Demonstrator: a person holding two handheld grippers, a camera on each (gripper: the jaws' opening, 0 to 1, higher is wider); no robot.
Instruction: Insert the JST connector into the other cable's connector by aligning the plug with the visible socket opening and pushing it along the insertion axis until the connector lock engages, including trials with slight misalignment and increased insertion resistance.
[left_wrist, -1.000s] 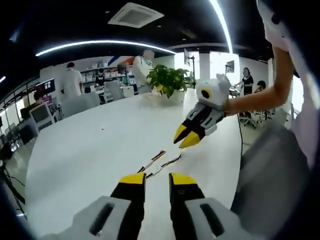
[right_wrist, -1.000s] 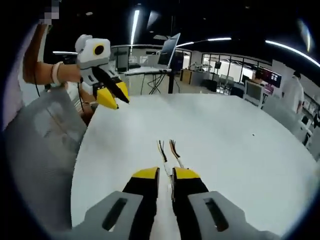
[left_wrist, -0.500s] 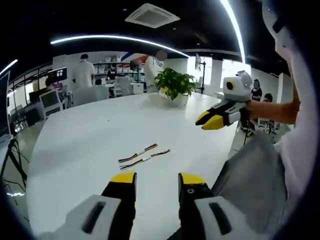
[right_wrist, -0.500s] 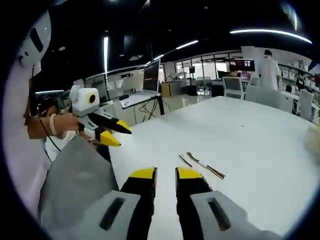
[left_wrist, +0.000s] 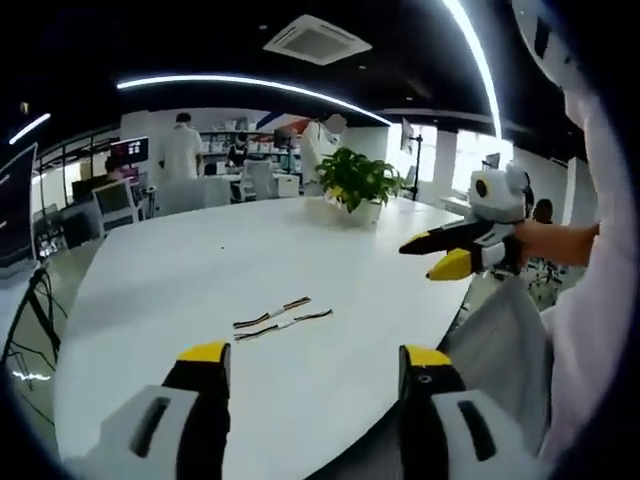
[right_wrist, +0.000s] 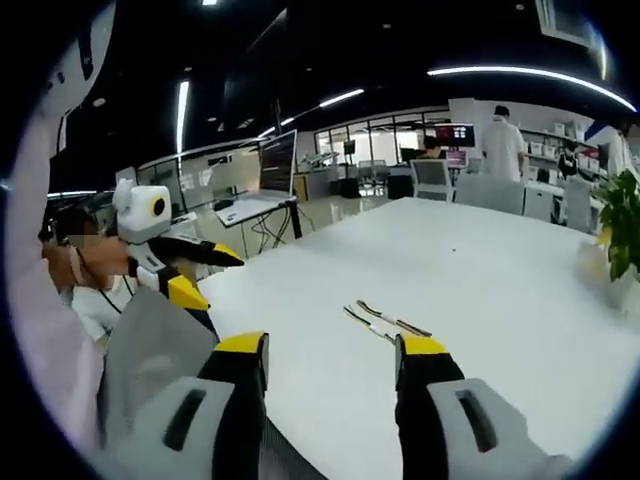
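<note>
Both grippers have spread their jaws wider than a moment ago and drawn back from the cables. Nearest, the left gripper (left_wrist: 315, 362) stands wide and empty at the table (left_wrist: 150, 300) edge; the right gripper (right_wrist: 330, 347) is equally wide, holding nothing. Beyond them, the two cables (left_wrist: 272, 319) lie side by side on the white top, and I cannot tell whether their connectors are joined. Farther off stands a potted plant (left_wrist: 358, 182). Judging by this, either mating is finished or grasping remains.
</note>
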